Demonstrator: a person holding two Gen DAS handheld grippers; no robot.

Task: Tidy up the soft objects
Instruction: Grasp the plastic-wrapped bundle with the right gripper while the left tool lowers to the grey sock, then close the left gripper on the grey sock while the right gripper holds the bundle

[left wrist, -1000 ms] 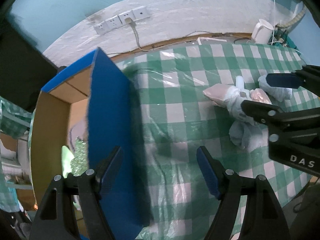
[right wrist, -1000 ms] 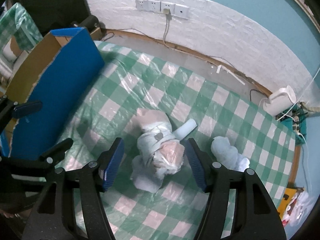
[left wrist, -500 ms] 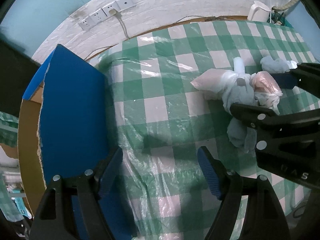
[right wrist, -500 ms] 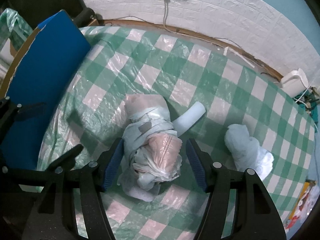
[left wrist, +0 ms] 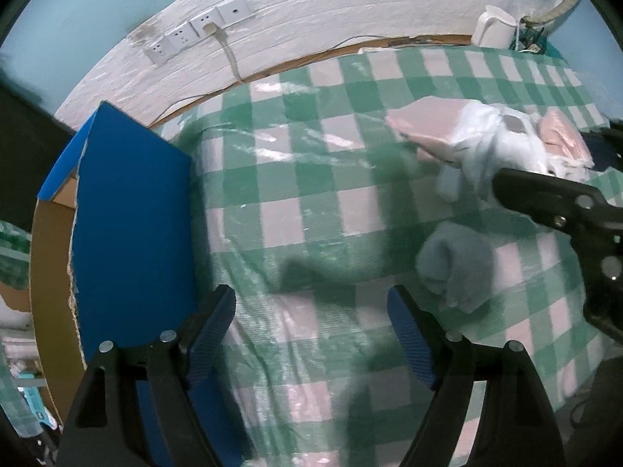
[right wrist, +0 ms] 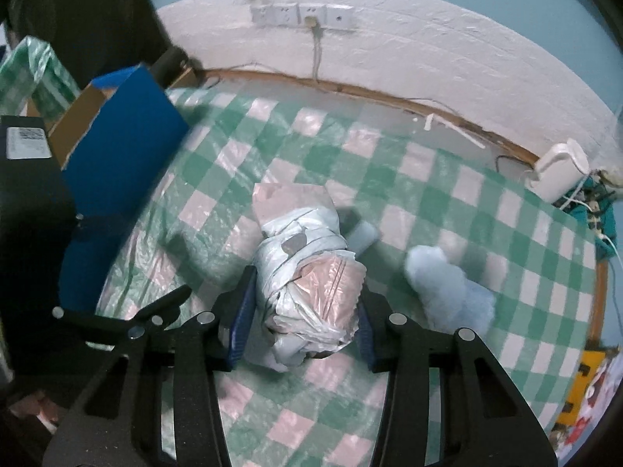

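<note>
Covering the table, a green-checked cloth [right wrist: 447, 202] under white wall sockets [right wrist: 301, 15].

The worktop [right wrist: 447, 202] is spread with a green-and-white checked cloth under a crinkled clear plastic sheet. Near the middle of the right wrist view lies a soft bundle wrapped in white and pink plastic bags [right wrist: 307, 268]. A pale blue cylinder [right wrist: 364, 235] rests touching its right side. A fluffy light blue piece [right wrist: 451, 292] lies to the right, apart. At the upper left edge stands a blue cardboard box [right wrist: 120, 151].
</note>
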